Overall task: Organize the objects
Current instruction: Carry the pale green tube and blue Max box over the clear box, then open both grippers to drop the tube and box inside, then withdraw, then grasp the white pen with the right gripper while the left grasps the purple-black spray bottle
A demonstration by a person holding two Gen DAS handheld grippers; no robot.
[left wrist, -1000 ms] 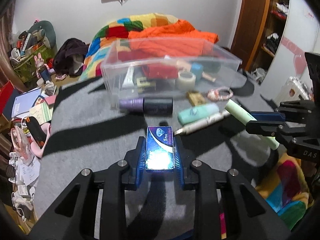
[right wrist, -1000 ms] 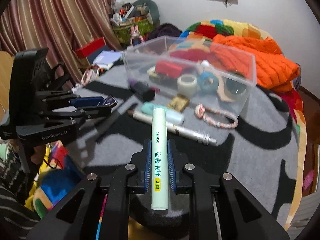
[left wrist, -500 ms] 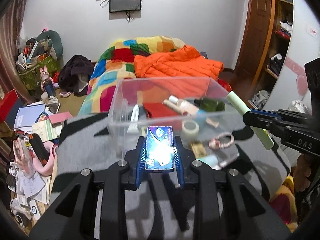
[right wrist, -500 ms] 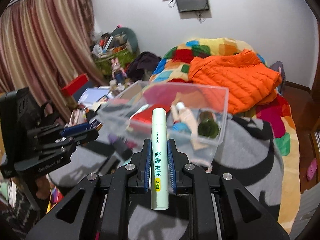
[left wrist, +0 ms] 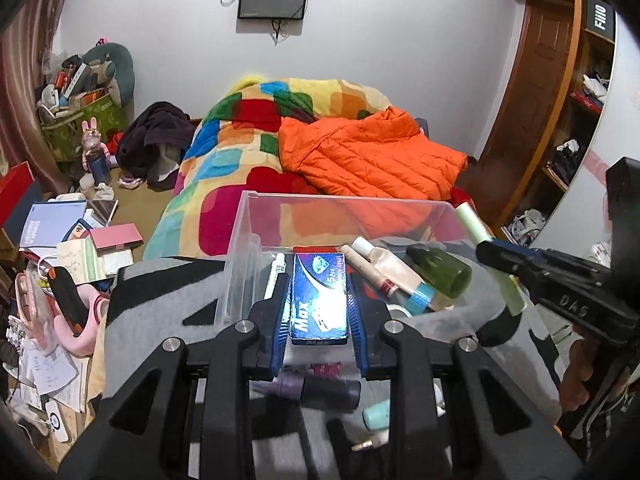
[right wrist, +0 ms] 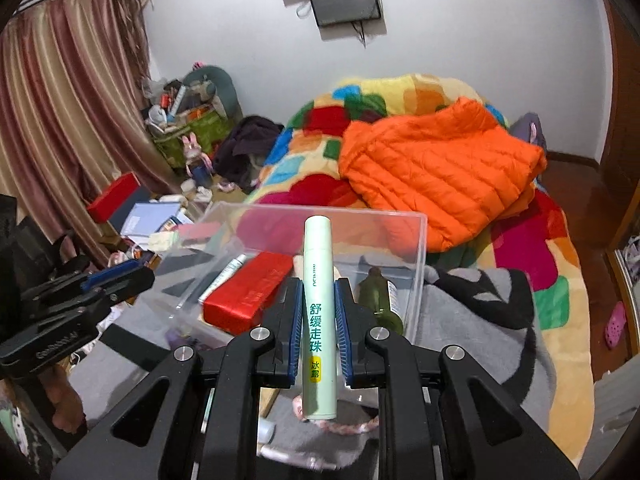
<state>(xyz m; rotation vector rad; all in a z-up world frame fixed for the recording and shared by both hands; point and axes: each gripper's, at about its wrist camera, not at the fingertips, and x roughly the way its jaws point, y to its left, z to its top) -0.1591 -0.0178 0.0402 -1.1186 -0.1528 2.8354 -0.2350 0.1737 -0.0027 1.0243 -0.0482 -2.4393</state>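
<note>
Above the clear rectangular plastic bin (left wrist: 256, 240): left gripper (left wrist: 319, 300) clamps a flat blue cardboard box (left wrist: 319, 296); right gripper (right wrist: 319, 312) clamps a pale-green cylindrical tube (right wrist: 319, 312), over the bin's right side.

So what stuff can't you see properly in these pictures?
- Left wrist view: the dark tube and mint bottle lie half hidden behind the left gripper holding the blue box.
- Right wrist view: the pink rope is mostly covered by the green tube and the right gripper.
- The clear bin: its floor is hidden by clutter.
</note>
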